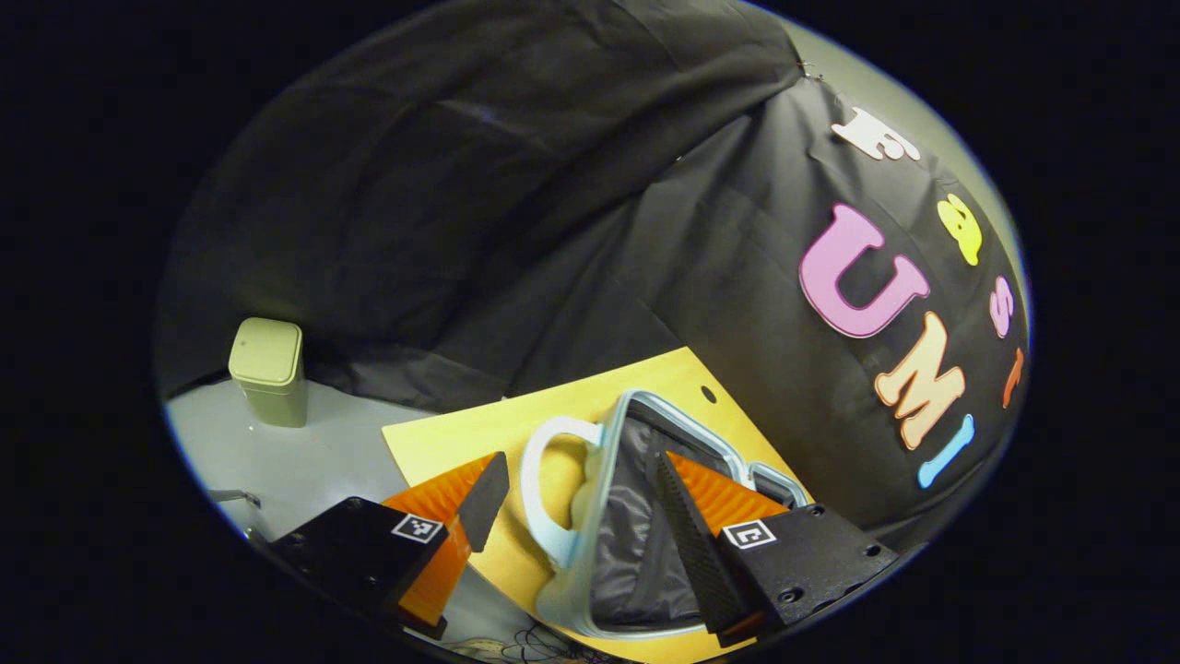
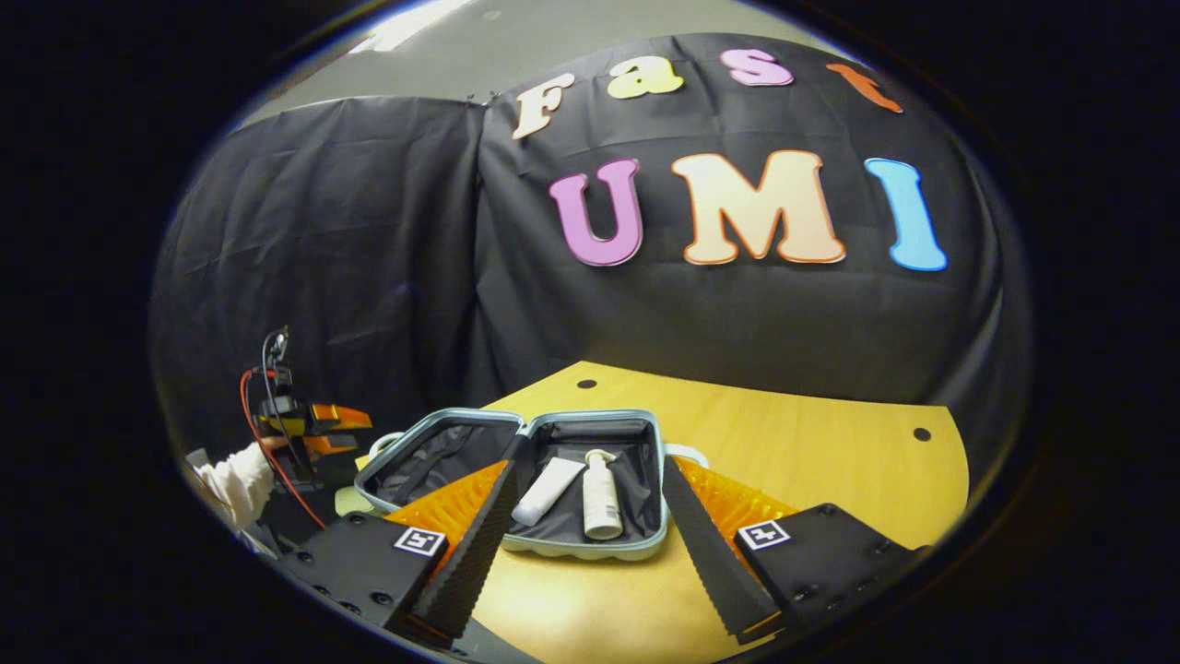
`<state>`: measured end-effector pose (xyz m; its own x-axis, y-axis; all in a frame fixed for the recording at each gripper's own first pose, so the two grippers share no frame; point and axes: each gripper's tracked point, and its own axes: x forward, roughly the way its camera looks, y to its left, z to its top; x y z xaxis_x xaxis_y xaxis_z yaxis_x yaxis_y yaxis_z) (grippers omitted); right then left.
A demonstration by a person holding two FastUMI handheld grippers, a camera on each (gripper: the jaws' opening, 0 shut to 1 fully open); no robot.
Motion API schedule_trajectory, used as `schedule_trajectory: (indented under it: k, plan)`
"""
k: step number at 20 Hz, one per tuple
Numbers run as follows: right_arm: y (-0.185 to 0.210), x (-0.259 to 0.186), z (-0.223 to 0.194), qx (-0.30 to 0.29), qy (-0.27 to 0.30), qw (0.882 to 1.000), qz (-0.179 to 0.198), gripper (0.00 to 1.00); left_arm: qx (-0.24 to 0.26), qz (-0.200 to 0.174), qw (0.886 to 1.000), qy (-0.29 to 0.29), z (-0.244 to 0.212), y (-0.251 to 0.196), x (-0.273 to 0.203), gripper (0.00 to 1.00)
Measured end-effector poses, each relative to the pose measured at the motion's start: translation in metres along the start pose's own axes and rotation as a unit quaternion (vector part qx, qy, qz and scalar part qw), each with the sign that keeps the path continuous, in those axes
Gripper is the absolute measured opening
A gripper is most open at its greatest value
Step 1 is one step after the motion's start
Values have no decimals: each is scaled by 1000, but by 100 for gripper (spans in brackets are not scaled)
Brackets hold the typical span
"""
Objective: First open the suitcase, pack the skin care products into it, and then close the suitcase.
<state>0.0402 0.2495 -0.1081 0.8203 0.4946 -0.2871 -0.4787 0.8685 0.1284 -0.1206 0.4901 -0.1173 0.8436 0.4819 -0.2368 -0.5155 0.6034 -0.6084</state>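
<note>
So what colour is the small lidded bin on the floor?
The lidded bin is pale olive green, clearest in the left gripper view.

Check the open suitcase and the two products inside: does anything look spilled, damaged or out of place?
Nothing stands out. The suitcase lies open on the yellow table, with a white tube and a pump bottle lying side by side in its right half. No spill or damage is visible.

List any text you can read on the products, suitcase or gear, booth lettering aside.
White tube: any print too small to read.
Pump bottle: any print too small to read.
Suitcase: none visible.
Square markers: coded patterns, not words.
Green bin: none visible.
</note>
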Motion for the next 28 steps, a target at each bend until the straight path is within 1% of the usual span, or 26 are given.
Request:
schedule_trajectory:
  k: [1, 2, 3, 5, 7, 8, 9, 11, 12, 13, 14, 15, 18, 20, 24, 25, 26, 28]
  plan:
    - [-6, -7, 4, 10, -4, 1000, -13, 99, -4, -1, 1000, 9, -5, 7, 7, 94]
    - [-12, -13, 7, 19, -8, 999, -26, 99, -12, -2, 1000, 17, -11, 12, 13, 89]
    - [-18, -19, 12, 26, -12, 999, -38, 99, -24, -5, 999, 27, -15, 15, 20, 93]
    - [-31, -29, 15, 32, -13, 998, -58, 99, -51, -8, 998, 39, -24, 23, 30, 90]
    - [-41, -37, 13, 25, -7, 997, -72, 99, -67, -9, 997, 42, -27, 31, 39, 82]
    - [-44, -39, 15, 17, -7, 997, -78, 99, -72, -11, 996, 46, -30, 35, 41, 72]
    - [-47, -42, 17, 7, -6, 997, -82, 99, -80, -13, 996, 49, -33, 35, 47, 51]
    - [-47, -46, 16, -7, -3, 996, -87, 99, -106, -24, 993, 55, -36, 28, 53, 17]
    - [-46, -45, 16, -9, -3, 996, -87, 99, -118, -25, 992, 48, -32, 26, 53, 5]
    - [-45, -45, 17, -9, -4, 996, -86, 99, -123, -31, 991, 48, -36, 24, 56, 5]
    - [-45, -46, 17, -10, -3, 996, -86, 99, -122, -33, 991, 47, -34, 23, 54, 2]
    - [-45, -46, 17, -12, -4, 996, -87, 99, -114, -35, 992, 50, -35, 21, 53, 1]
    - [-48, -43, 20, -14, -7, 996, -86, 99, -91, -26, 994, 59, -30, 12, 44, 0]
    - [-50, -42, 19, -15, -4, 996, -86, 99, -81, -22, 995, 48, -15, -1, 34, 0]
    - [-55, -37, 27, -12, -12, 997, -80, 99, -72, -42, 997, 5, 28, -60, 2, 0]
    - [-57, -37, 27, -11, -13, 997, -77, 99, -59, -48, 997, -7, 38, -81, -7, 3]
    - [-58, -36, 28, -11, -13, 997, -75, 99, -41, -52, 998, -18, 45, -101, -14, 0]
    - [-64, -33, 32, -14, -16, 997, -70, 99, 18, -62, 998, -27, 49, -145, -27, 0]
